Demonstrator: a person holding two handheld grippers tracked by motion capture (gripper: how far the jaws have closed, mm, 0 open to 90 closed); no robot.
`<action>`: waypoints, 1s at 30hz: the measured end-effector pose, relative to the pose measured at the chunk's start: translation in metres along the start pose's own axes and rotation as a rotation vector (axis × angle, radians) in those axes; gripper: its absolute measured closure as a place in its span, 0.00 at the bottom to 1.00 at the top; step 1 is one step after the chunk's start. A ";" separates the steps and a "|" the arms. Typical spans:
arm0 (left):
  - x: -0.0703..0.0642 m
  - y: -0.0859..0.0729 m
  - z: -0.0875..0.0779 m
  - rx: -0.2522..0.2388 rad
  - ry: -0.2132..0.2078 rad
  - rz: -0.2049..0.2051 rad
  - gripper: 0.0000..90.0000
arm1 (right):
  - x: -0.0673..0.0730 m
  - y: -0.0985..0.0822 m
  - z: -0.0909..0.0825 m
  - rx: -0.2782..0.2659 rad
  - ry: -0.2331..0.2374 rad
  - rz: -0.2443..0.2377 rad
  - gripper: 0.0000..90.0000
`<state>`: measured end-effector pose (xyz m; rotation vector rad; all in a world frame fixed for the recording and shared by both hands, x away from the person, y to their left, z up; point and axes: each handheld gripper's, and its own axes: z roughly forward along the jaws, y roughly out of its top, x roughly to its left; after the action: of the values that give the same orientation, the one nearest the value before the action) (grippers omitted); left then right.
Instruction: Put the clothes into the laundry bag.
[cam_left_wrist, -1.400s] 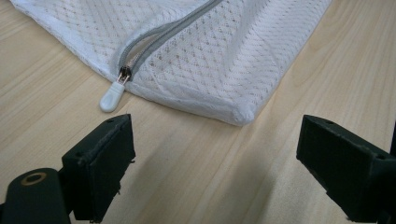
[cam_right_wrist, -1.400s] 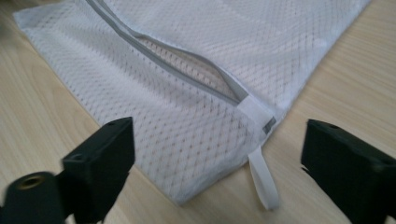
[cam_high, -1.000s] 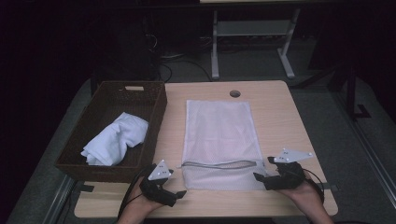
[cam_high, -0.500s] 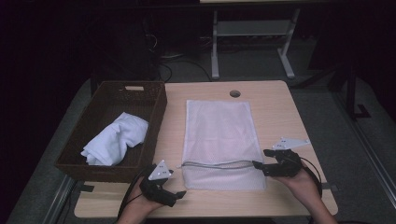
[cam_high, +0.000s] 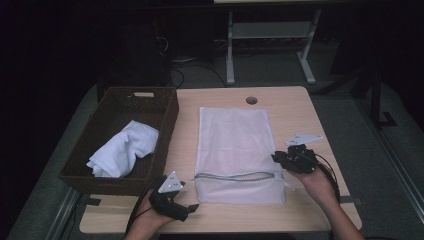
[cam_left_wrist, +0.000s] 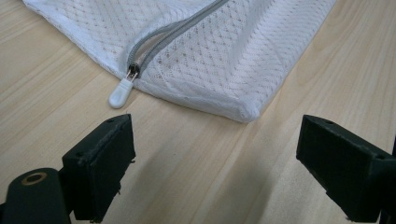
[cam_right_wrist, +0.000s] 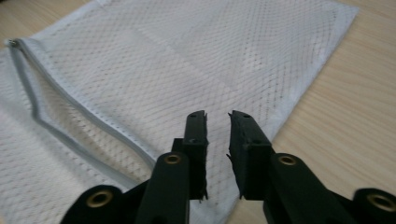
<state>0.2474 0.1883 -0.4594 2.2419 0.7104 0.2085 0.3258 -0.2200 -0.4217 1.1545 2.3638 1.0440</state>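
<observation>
A white mesh laundry bag (cam_high: 234, 142) lies flat in the middle of the table, its grey zipper (cam_high: 235, 176) running across near the front end. In the right gripper view the zipper (cam_right_wrist: 84, 121) gapes partly apart. My left gripper (cam_high: 187, 210) rests at the bag's front left corner, open wide, with the white zipper pull (cam_left_wrist: 120, 91) just ahead of its jaws (cam_left_wrist: 215, 128). My right gripper (cam_high: 277, 157) hovers at the bag's right edge. Its jaws (cam_right_wrist: 217, 116) have just been closing and stand a narrow gap apart over the mesh (cam_right_wrist: 163, 70), with nothing seen between them.
A dark woven basket (cam_high: 167, 130) stands at the table's left and holds a crumpled white cloth (cam_high: 125, 147). A cable hole (cam_high: 251, 100) sits near the far edge. Bare wood (cam_high: 310, 110) lies right of the bag.
My right gripper has moved away from the bag's front right corner, farther up along its right edge, and its jaws have narrowed. The left gripper has stayed put.
</observation>
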 end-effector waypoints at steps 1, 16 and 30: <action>0.000 0.000 0.000 0.000 0.000 0.000 0.12 | 0.000 0.000 0.000 0.000 0.000 0.000 0.87; 0.000 0.001 -0.001 -0.003 0.001 0.001 0.12 | -0.025 0.022 0.029 0.020 -0.053 0.041 1.00; 0.000 0.001 0.001 0.007 -0.002 0.003 0.12 | -0.041 0.010 0.058 0.102 -0.046 0.081 1.00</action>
<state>0.2480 0.1871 -0.4598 2.2500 0.7082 0.2056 0.3891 -0.2204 -0.4561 1.3058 2.3763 0.9207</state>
